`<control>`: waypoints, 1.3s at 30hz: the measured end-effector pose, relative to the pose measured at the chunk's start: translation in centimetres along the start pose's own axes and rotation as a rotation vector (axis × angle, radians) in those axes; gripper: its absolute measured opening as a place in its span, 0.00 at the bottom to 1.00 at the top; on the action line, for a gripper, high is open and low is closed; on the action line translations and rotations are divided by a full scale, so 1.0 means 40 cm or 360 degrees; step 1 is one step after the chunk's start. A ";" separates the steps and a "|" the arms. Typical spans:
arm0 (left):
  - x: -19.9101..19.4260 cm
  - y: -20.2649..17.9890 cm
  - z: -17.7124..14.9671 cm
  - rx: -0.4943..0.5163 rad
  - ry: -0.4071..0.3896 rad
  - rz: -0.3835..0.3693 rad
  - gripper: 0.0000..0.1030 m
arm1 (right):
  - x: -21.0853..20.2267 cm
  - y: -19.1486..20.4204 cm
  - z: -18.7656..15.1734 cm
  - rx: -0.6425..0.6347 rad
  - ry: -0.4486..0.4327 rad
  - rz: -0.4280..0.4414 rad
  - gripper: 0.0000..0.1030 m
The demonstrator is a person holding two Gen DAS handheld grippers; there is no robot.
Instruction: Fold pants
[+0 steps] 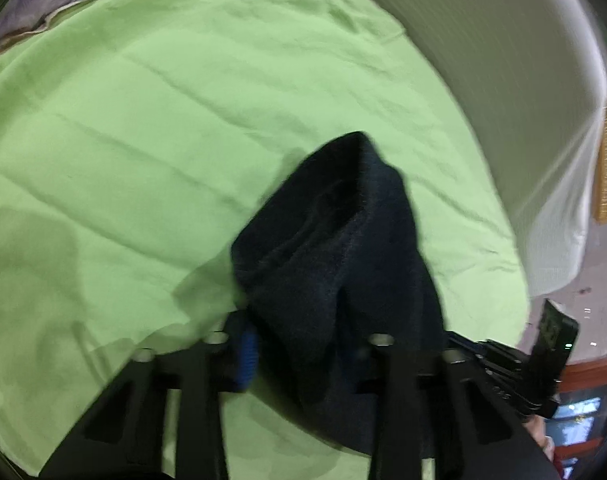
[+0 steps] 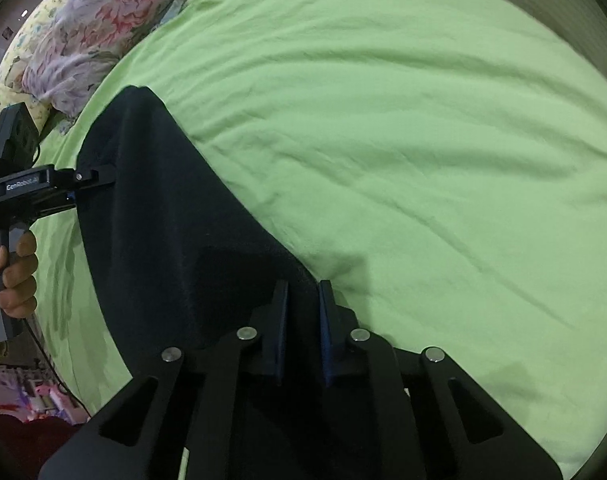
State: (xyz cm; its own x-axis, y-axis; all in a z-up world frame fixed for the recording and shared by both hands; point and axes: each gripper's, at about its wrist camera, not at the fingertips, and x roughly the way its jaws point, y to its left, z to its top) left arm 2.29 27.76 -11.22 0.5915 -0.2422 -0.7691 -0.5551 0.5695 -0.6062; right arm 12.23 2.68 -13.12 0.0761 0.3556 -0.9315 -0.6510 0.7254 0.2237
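1. Holding the dark pants up off the bed, the person has one gripper at each end of a stretch of the cloth, so it hangs between the two tools rather than lying on the green sheet. I take this as the carry before a fold is laid down.

2. The right gripper has its blue-padded fingers drawn close together with the edge of the pants pinched between them. The grip sits right at the hem of the fabric, probably so the rest can drape freely.

3. The left gripper is buried in the cloth in its own view: one blue pad shows at the left and the pants bunch over the other side. The fabric rises from between the fingers, so they seem clamped on it. In the right wrist view the same tool sits at the far left, nose against the cloth, with the person's hand wrapped round its handle.

4. The sheet beneath is wrinkled but bare where the pants would land. A flowered pillow lies at the head of the bed, well apart from the garment.

5. Left-view blur hints at movement; how neatly the legs line up I cannot tell.
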 end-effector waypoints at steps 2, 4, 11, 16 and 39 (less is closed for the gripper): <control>-0.032 -0.010 -0.009 0.0027 -0.0052 -0.0061 0.20 | -0.028 0.002 -0.006 0.0009 -0.0052 -0.0005 0.12; -0.082 -0.018 -0.027 0.0037 -0.0106 -0.0154 0.19 | -0.055 0.001 -0.006 0.0011 -0.0109 -0.0013 0.12; -0.273 -0.045 -0.104 0.0133 -0.0257 -0.0350 0.19 | -0.147 0.041 0.004 -0.0029 -0.0300 -0.0067 0.11; -0.298 -0.011 -0.116 0.0162 -0.0269 -0.0292 0.18 | -0.101 0.093 0.034 -0.0083 -0.0308 -0.0116 0.11; -0.286 0.084 -0.080 0.0254 -0.0250 0.0149 0.28 | -0.118 -0.007 -0.035 0.0357 -0.0419 -0.0180 0.29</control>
State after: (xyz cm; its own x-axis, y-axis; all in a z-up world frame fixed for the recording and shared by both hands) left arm -8.22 29.94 -5.09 0.6322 -0.0646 -0.7721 -0.5196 0.7039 -0.4843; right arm 11.00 -0.04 -9.21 0.3490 0.3844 -0.8547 -0.4475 0.8697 0.2084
